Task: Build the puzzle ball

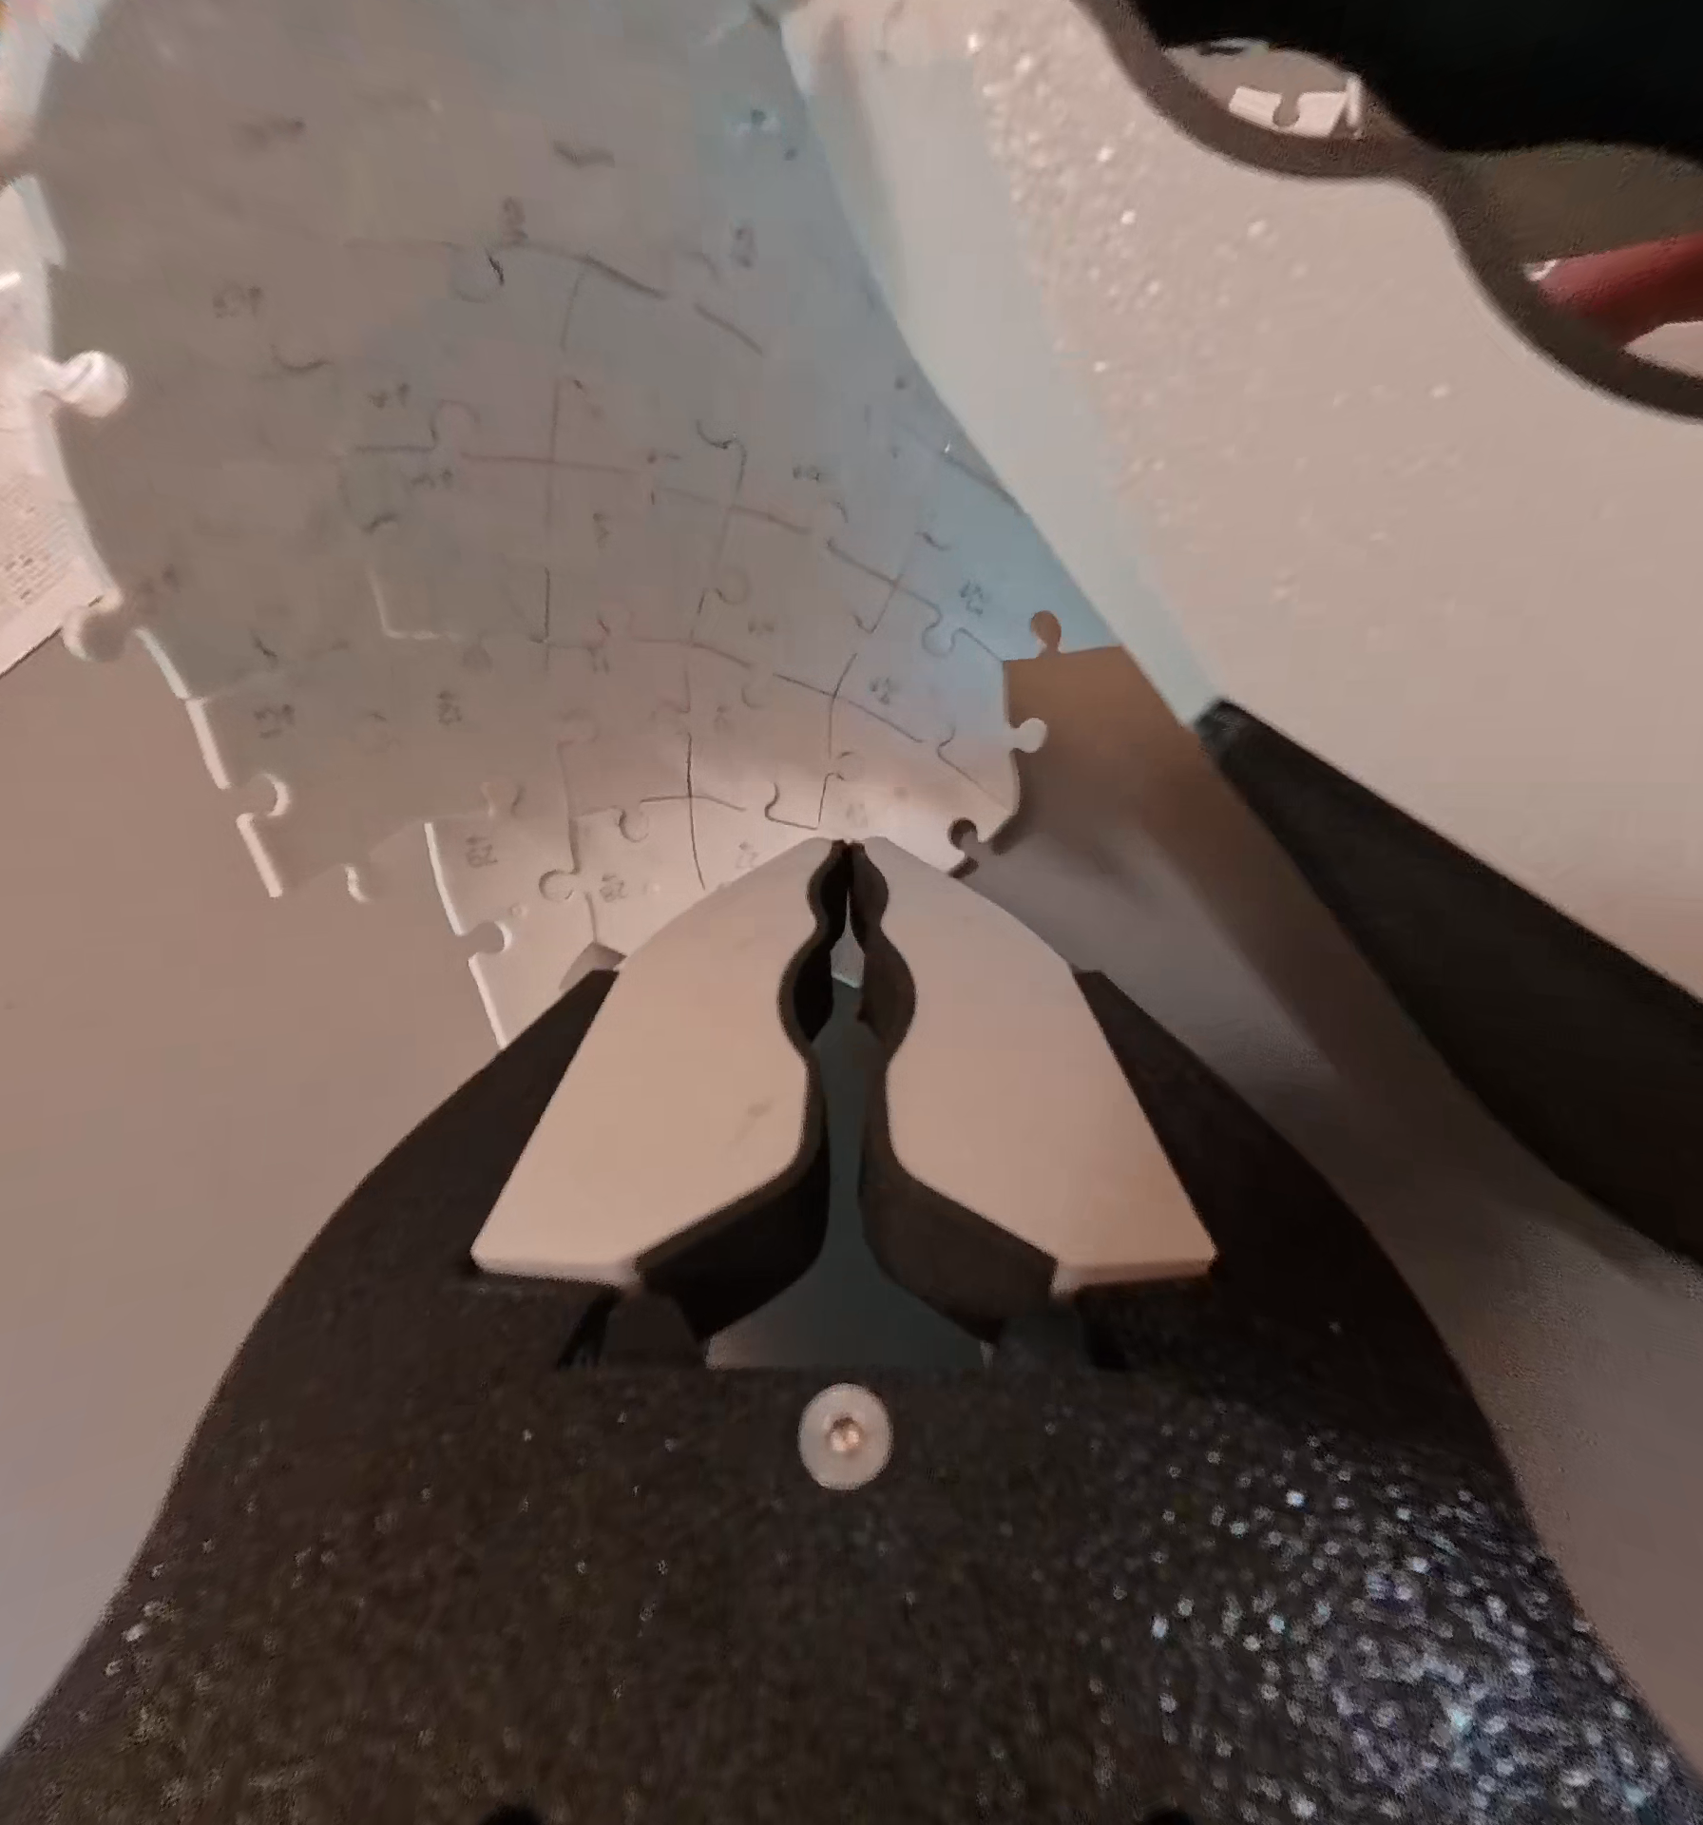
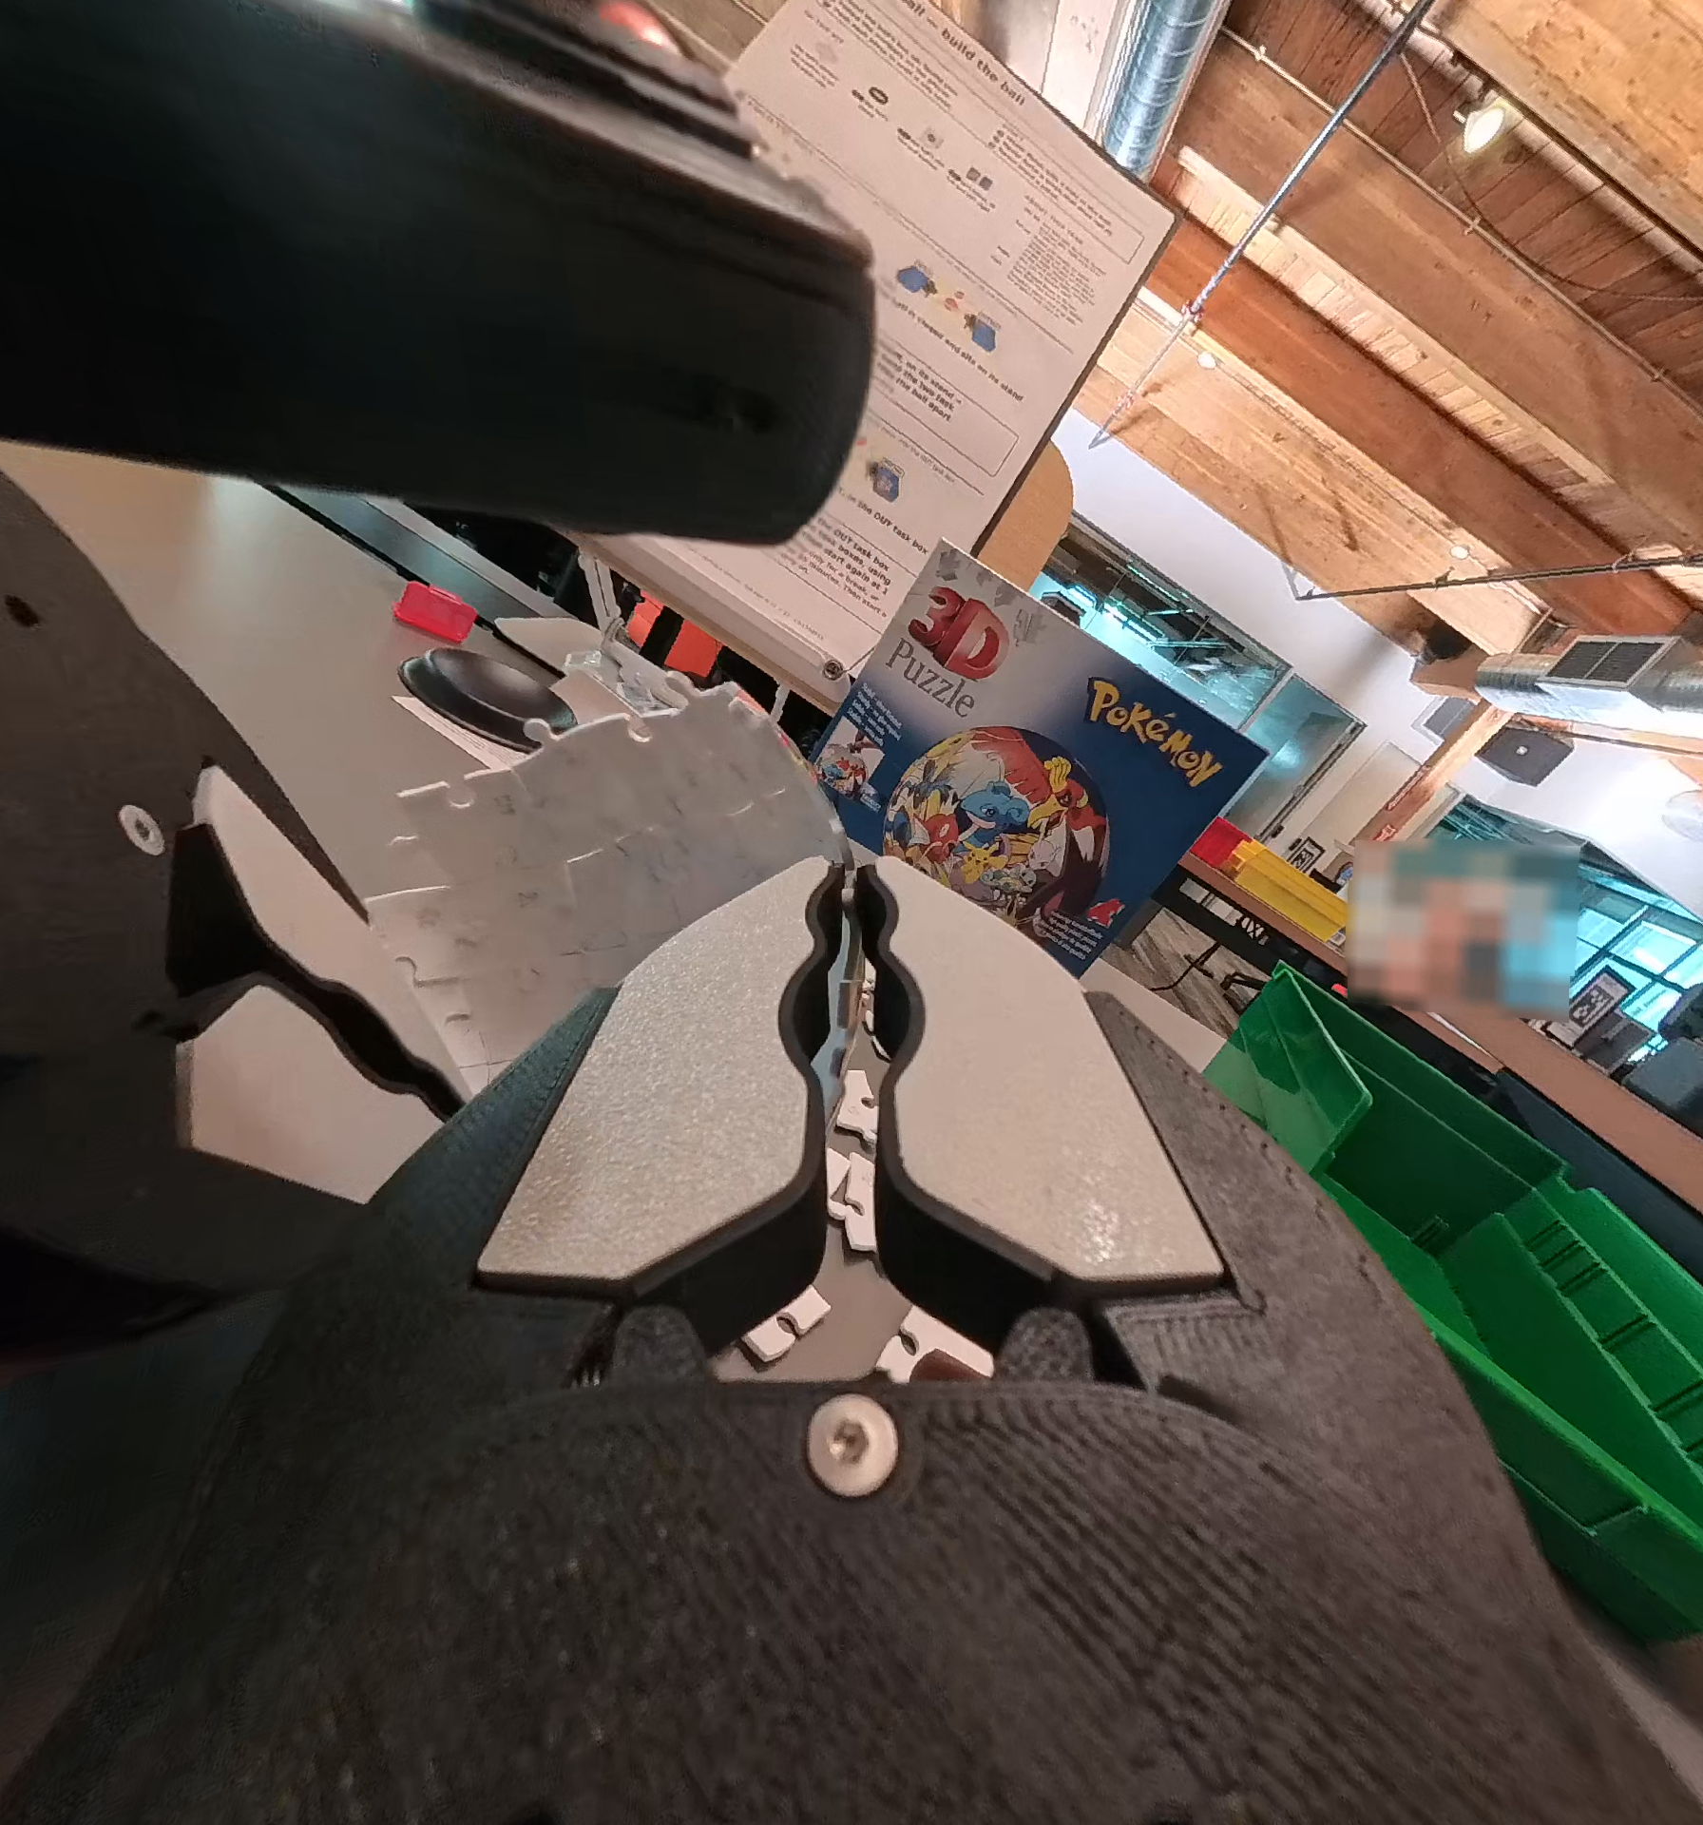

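A partly built puzzle ball (image 1: 532, 494) is a curved white shell of joined pieces, its numbered inner side facing the left wrist view. My left gripper (image 1: 848, 859) is shut on the shell's near edge. My right gripper (image 2: 850, 879) is shut on another edge of the same shell (image 2: 611, 839), seen edge-on between its fingers. The shell is held up in the air above the table. A right gripper finger (image 1: 1272, 444) fills the upper right of the left wrist view. A left gripper finger (image 2: 275, 1086) shows at the left of the right wrist view.
Loose white puzzle pieces (image 2: 852, 1175) lie on the grey table below. A black round stand (image 2: 487, 696) and a small red object (image 2: 433, 607) sit farther back. A puzzle box (image 2: 1035, 800) and an instruction sheet (image 2: 976, 247) stand behind. Green bins (image 2: 1519, 1234) are at the right. Across from one pair of fingers to the other is roughly 11 cm.
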Available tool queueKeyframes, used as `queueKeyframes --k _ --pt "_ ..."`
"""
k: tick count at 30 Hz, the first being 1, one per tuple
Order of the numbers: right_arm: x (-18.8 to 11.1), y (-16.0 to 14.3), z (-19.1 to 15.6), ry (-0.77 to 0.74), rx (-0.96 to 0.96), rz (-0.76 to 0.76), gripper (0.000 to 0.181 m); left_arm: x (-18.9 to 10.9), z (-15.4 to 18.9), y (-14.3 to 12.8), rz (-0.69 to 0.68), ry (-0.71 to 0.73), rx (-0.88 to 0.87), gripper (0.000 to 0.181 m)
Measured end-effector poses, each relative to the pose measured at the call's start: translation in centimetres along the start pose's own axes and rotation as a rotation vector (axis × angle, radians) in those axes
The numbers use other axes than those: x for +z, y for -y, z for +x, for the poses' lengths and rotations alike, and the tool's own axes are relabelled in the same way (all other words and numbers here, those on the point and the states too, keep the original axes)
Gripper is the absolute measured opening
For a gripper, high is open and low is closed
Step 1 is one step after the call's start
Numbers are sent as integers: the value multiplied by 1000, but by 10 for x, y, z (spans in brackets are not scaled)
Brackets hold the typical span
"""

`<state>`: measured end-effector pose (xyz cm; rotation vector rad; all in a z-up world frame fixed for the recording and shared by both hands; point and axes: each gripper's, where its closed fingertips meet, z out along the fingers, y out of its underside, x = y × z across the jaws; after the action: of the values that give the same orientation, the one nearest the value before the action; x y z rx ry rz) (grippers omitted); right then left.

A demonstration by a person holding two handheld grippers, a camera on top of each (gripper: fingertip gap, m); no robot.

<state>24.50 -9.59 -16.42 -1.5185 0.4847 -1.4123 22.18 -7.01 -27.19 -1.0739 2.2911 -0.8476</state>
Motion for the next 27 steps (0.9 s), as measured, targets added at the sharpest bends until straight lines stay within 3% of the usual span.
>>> queueKeyframes --k 6,11,18,27 --pt "0 0 0 -1 1 0 3 -15 -10 15 125 32 -13 4" --pt "0 0 1 0 4 1 3 -24 -34 0 62 73 -18 13" --pt "0 0 1 0 5 2 3 -12 -3 1 61 -120 36 10" --pt "0 0 0 2 6 5 3 -2 -4 -4 -8 -132 51 0"
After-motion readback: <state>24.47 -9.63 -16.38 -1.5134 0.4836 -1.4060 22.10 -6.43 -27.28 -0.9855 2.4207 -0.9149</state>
